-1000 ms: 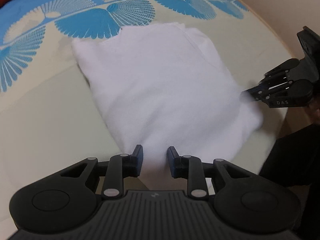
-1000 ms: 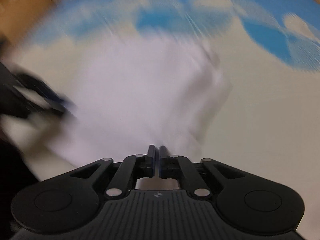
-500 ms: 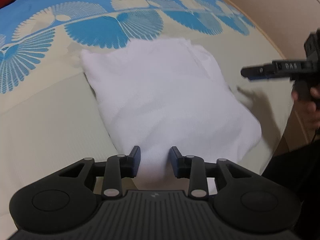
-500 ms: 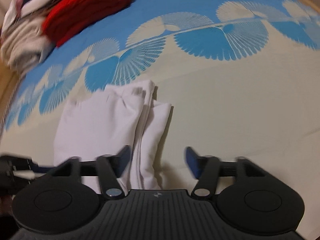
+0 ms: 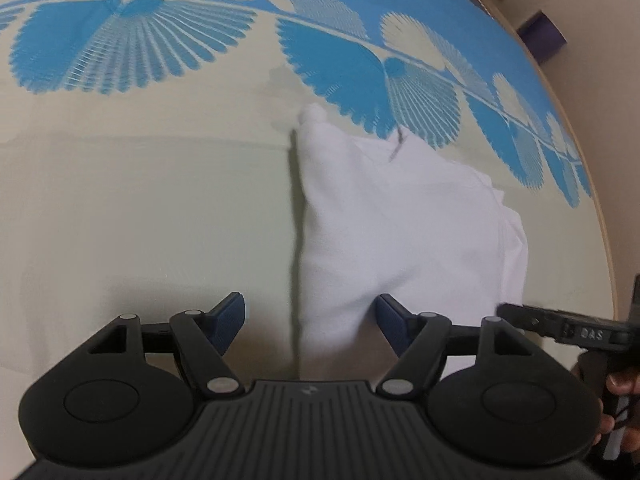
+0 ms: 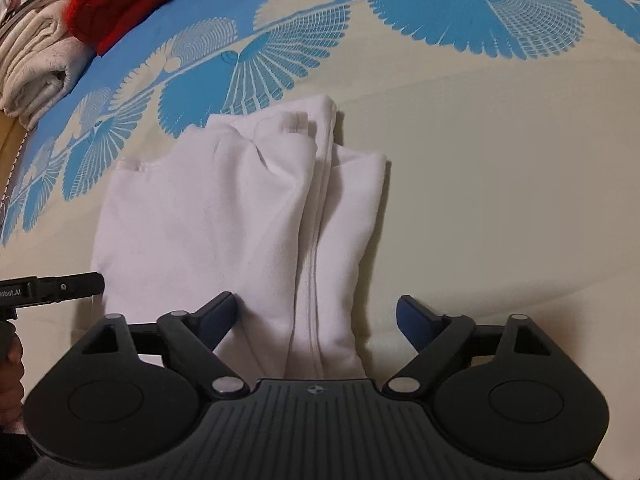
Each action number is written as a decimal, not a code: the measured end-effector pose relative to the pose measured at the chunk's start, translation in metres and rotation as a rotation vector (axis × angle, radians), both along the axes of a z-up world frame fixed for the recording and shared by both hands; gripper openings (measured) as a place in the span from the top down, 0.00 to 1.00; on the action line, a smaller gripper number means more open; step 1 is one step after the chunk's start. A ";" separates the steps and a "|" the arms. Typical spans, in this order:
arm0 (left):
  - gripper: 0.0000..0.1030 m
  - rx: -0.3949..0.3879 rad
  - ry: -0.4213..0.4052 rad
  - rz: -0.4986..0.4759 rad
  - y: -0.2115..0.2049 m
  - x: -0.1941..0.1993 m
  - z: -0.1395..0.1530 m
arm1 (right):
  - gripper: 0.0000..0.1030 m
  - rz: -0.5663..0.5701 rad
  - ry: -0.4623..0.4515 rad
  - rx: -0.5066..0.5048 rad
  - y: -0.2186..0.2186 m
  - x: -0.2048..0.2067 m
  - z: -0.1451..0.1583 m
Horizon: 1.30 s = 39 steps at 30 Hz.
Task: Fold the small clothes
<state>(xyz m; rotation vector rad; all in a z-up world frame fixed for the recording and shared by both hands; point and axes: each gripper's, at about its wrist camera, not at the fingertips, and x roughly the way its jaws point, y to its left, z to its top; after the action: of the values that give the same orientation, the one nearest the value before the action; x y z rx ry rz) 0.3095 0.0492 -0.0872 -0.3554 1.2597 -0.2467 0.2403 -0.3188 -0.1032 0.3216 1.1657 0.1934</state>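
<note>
Across the cream bedspread (image 6: pixel 500 184) with its blue fan print, the white garment (image 6: pixel 224 216) lies flat, already folded into a narrow stack with 1 layered edge running down its right side. Piled clothes (image 6: pixel 60 28), red and cream, sit well apart at the far left corner. Both my grippers are down at the near hem now. My right gripper (image 6: pixel 316 318) has its fingers spread wide, straddling that layered edge, pinching nothing. My left gripper (image 5: pixel 310 316) is spread too, the garment's left corner between its fingers, nothing clamped. I judge we're between folds: next I'd close both on the near hem and carry it up toward the far edge, keeping the layers together.
</note>
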 end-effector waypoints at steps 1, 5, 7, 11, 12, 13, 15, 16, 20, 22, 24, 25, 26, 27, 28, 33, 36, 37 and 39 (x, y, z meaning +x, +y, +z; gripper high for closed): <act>0.25 -0.009 0.012 -0.010 -0.002 0.002 -0.003 | 0.14 -0.001 0.005 0.003 0.001 0.001 -0.002; 0.24 -0.036 0.024 -0.024 -0.007 0.006 -0.014 | 0.17 0.006 -0.008 -0.002 0.008 0.003 -0.004; 0.30 -0.043 0.016 -0.029 -0.008 0.007 -0.015 | 0.30 0.017 -0.021 0.014 0.012 0.005 -0.003; 0.57 -0.018 -0.033 -0.072 -0.017 0.006 -0.006 | 0.55 0.026 -0.057 0.003 0.022 0.009 0.002; 0.59 0.004 -0.052 -0.086 -0.019 0.006 -0.004 | 0.59 0.024 -0.066 0.001 0.023 0.011 0.003; 0.62 0.017 -0.066 -0.090 -0.019 0.005 -0.002 | 0.61 0.020 -0.076 0.002 0.024 0.012 0.003; 0.66 0.026 -0.085 -0.069 -0.016 0.007 0.003 | 0.68 0.007 -0.099 0.014 0.025 0.015 0.006; 0.67 0.026 -0.093 -0.056 -0.013 0.008 0.006 | 0.70 0.000 -0.112 0.026 0.025 0.016 0.009; 0.70 0.062 -0.159 0.002 0.001 0.009 0.023 | 0.73 0.009 -0.206 0.063 0.040 0.020 0.025; 0.70 0.091 -0.193 0.018 0.007 0.009 0.032 | 0.73 0.025 -0.260 0.045 0.055 0.021 0.034; 0.69 0.133 -0.232 0.041 0.014 0.009 0.040 | 0.73 0.035 -0.318 0.038 0.068 0.023 0.043; 0.67 0.145 -0.242 0.071 0.019 0.010 0.043 | 0.73 0.034 -0.345 0.039 0.075 0.024 0.047; 0.67 0.159 -0.255 0.096 0.025 0.009 0.045 | 0.73 0.031 -0.379 0.040 0.080 0.025 0.049; 0.67 0.189 -0.281 0.122 0.029 0.008 0.049 | 0.71 0.030 -0.402 0.026 0.085 0.026 0.051; 0.67 0.221 -0.302 0.136 0.031 0.007 0.052 | 0.68 0.026 -0.419 -0.011 0.090 0.029 0.051; 0.66 0.222 -0.290 0.058 0.031 0.004 0.053 | 0.60 -0.067 -0.421 -0.165 0.091 0.034 0.050; 0.61 0.231 -0.280 -0.039 0.022 -0.003 0.050 | 0.59 -0.017 -0.502 -0.083 0.088 0.027 0.066; 0.61 0.236 -0.281 -0.067 0.017 -0.005 0.048 | 0.56 0.031 -0.498 -0.035 0.089 0.025 0.067; 0.61 0.238 -0.268 -0.108 0.010 -0.007 0.042 | 0.49 0.124 -0.443 -0.013 0.096 0.025 0.059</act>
<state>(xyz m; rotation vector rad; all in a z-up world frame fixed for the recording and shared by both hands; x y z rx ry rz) 0.3021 0.0588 -0.0448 -0.0472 1.0307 -0.2255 0.2652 -0.2225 -0.0446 0.1813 0.7481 0.3469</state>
